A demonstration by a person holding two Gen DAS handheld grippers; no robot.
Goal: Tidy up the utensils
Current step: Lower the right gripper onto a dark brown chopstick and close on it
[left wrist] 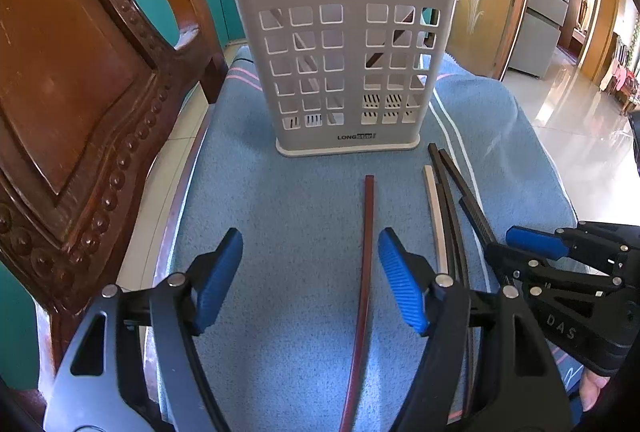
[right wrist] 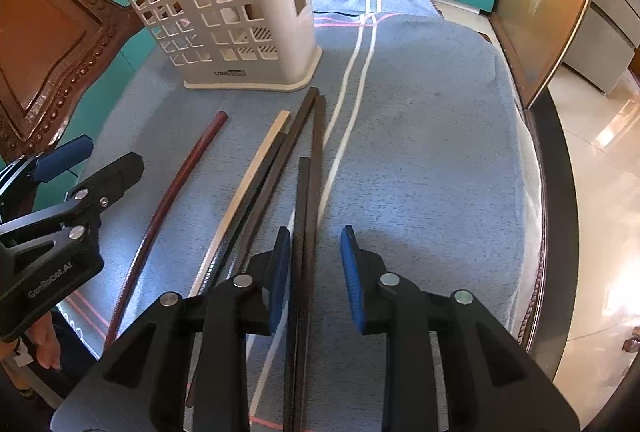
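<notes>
So I'm mid-pickup here, sorting chopsticks into the holder [left wrist: 346,72] that stands at the far end of the blue towel [right wrist: 420,136]. A couple of sticks already poke out of its top, a pale one and a reddish one. Still lying loose on the towel in front of it: the red chopstick [left wrist: 366,272], a cream chopstick [right wrist: 256,160] and a bunch of dark chopsticks [right wrist: 306,192] fanned out just beside it.

My left gripper [left wrist: 310,280] is hanging wide open with the red stick running between the pads, closer to the right one, nothing pinched yet. My right gripper [right wrist: 316,272] is only partly open, straddling two of the dark sticks near their lower ends, pads not pressing on them as far as I can see.

Next move as I see it: settle the right one down, pinch just one dark stick without dragging its neighbours, lift, tip it upright and drop it in a holder slot
</notes>
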